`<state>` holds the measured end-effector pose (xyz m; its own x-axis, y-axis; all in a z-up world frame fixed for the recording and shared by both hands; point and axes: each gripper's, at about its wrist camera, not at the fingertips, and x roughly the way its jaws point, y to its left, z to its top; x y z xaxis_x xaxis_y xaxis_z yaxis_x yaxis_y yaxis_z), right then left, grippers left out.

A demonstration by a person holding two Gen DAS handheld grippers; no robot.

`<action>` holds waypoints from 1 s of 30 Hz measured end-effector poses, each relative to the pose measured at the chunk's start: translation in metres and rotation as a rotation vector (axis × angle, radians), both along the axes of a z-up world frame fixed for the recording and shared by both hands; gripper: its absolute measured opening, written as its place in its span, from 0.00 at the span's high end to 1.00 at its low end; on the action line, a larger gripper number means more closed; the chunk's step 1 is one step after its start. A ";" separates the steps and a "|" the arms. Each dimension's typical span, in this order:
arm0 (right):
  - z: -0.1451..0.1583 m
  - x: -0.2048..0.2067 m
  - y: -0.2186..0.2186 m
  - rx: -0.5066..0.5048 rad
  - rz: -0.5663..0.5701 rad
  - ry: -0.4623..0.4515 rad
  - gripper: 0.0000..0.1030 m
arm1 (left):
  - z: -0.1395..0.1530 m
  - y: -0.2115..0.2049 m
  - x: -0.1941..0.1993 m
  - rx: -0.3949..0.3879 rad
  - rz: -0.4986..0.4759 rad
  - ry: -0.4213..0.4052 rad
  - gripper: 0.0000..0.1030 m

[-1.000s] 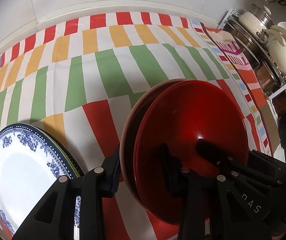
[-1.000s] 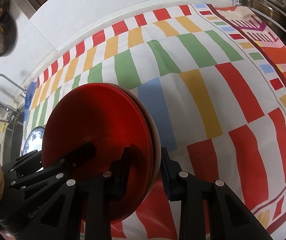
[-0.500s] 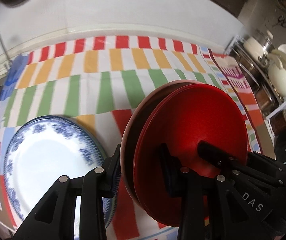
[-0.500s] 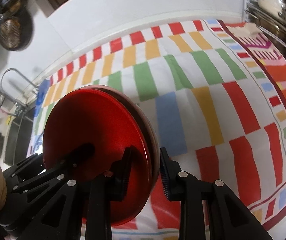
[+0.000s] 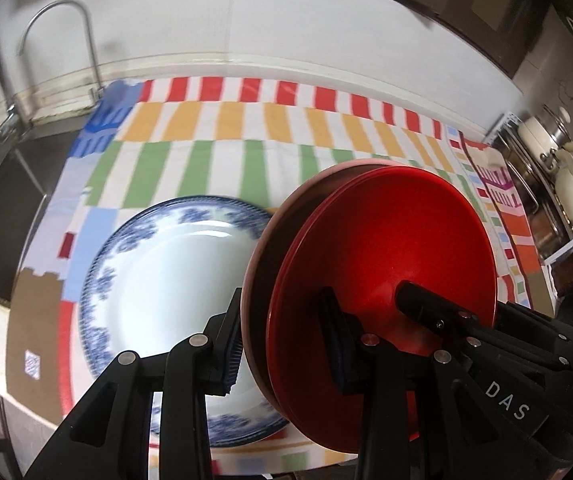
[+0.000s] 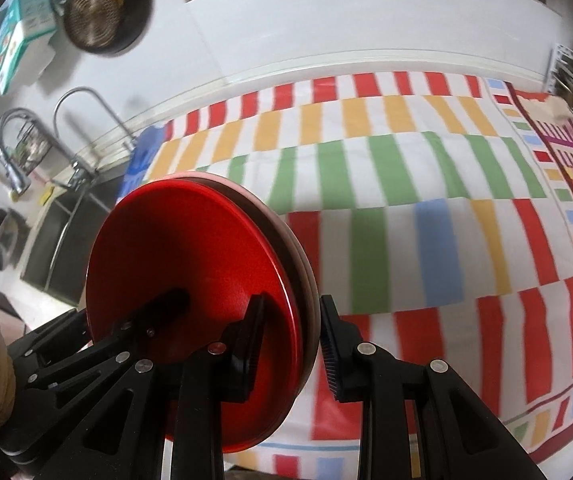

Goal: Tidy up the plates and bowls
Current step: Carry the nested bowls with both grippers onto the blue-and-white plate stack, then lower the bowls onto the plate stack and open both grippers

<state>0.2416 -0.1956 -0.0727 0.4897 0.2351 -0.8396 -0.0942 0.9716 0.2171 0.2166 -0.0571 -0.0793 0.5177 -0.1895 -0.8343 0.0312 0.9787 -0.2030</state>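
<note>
Both claws, left claw [image 5: 282,340] and right claw [image 6: 290,340], grip the upright red plate stack [image 5: 382,252] above the desk [image 6: 406,184], the blue-and-white plate [image 5: 174,276] at nine o'clock, likely next needing lowering onto it.

Glossy red plates [image 5: 382,248] stacked on edge, lifted; blue-patterned white plate [image 5: 166,280] lies flat beside them.

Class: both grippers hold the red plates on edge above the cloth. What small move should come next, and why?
Probably carry the red plates leftward over the blue plate and start tilting them flat. Left gripper and right gripper both clamp the stack upright, and the blue plate lies flat on the cloth just to its left.
</note>
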 end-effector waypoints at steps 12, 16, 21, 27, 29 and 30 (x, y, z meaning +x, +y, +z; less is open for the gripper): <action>-0.018 -0.008 0.076 -0.006 0.078 0.066 0.73 | -0.021 0.061 -0.013 0.006 0.052 0.063 0.66; -0.027 -0.006 0.093 -0.008 0.089 0.096 0.73 | -0.029 0.074 -0.009 0.004 0.056 0.086 0.66; -0.036 0.000 0.105 -0.012 0.092 0.130 0.73 | -0.039 0.083 -0.003 0.002 0.055 0.109 0.66; -0.044 0.006 0.111 -0.021 0.088 0.159 0.72 | -0.045 0.086 0.006 0.008 0.046 0.123 0.67; -0.044 0.008 0.112 -0.025 0.083 0.155 0.73 | -0.045 0.086 0.009 0.014 0.038 0.117 0.67; -0.044 0.009 0.113 -0.027 0.080 0.154 0.72 | -0.045 0.085 0.010 0.016 0.035 0.116 0.67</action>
<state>0.2506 -0.0824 -0.1162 0.3359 0.2442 -0.9097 -0.1388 0.9681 0.2086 0.2269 0.0283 -0.1244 0.4237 -0.1591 -0.8917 -0.0262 0.9819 -0.1876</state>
